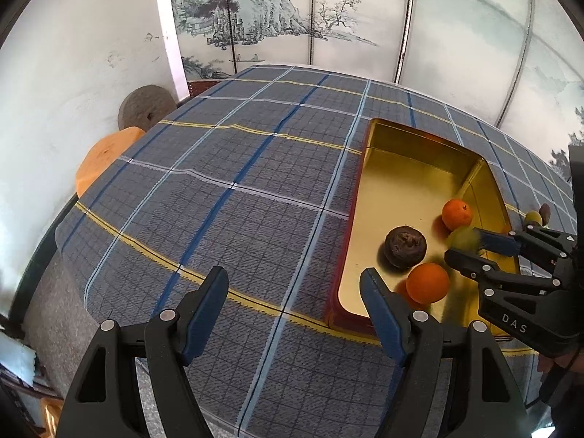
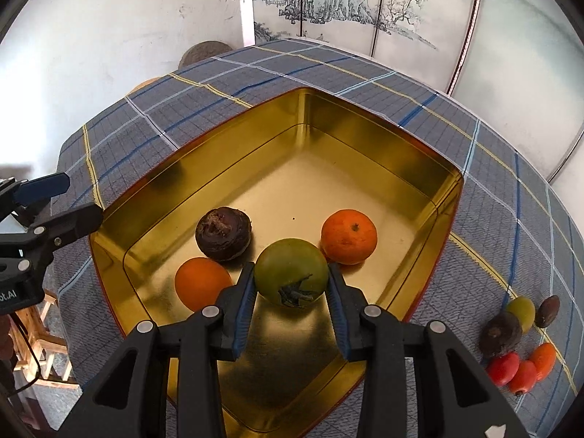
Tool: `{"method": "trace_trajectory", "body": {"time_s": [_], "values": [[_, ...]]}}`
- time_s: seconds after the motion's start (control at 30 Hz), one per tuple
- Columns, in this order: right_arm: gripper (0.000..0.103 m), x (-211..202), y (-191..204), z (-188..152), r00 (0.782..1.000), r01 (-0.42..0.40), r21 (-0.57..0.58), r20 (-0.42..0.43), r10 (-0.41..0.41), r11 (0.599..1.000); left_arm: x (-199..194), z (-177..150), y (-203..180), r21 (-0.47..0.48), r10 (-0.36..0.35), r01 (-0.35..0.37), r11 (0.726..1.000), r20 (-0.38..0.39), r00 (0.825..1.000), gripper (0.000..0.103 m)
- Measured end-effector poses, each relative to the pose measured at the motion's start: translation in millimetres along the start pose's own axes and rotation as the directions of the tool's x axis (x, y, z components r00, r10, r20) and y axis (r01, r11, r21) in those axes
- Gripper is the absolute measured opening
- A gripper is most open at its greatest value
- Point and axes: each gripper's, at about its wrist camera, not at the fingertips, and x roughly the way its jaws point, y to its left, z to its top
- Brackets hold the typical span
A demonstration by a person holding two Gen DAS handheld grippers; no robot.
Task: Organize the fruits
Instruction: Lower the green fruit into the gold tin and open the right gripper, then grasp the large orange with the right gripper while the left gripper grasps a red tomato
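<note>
Lowering green persimmon inside gold tin, right gripper pads flanking it, barely parted; release low, clear of tangerine. Left gripper wide, empty, beside tin.

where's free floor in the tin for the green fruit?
Far half of the tin is bare, from the dark fruit and the far orange to the back walls. Also bare: the near floor under the right gripper. Crowded: the middle, where the green fruit sits among those two and the near orange.
</note>
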Motion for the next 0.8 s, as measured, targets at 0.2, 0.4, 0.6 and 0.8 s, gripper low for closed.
{"method": "trace_trajectory", "body": {"time_s": [0.2,0.4,0.6,0.8], "values": [[0.042,-8.8,-1.2,1.5,0.999,-0.005,0.011,0.035,0.004,1.0,-2.7,1.7,-3.8,0.001,-0.001,0.001,1.0,0.005,1.0,0.075],[0.042,-53.1,-21.7,-8.0,0.986,-0.03,0.095,0.163,0.014,0.995,-12.1,6.0,-25.2,0.031,-0.031,0.03,0.999,0.026,0.999,0.075],[0.042,-89.1,-77.0,-51.1,0.977,0.075,0.215,0.18,-0.115,0.974,-17.1,7.6,-63.3,0.099,-0.085,0.082,0.992,0.03,0.996,0.075],[0.042,-104.8,-160.9,-106.1,0.957,0.219,0.372,0.099,-0.274,0.902,-19.4,7.1,-106.3,0.17,-0.139,0.134,0.976,0.018,0.99,0.075]]}}
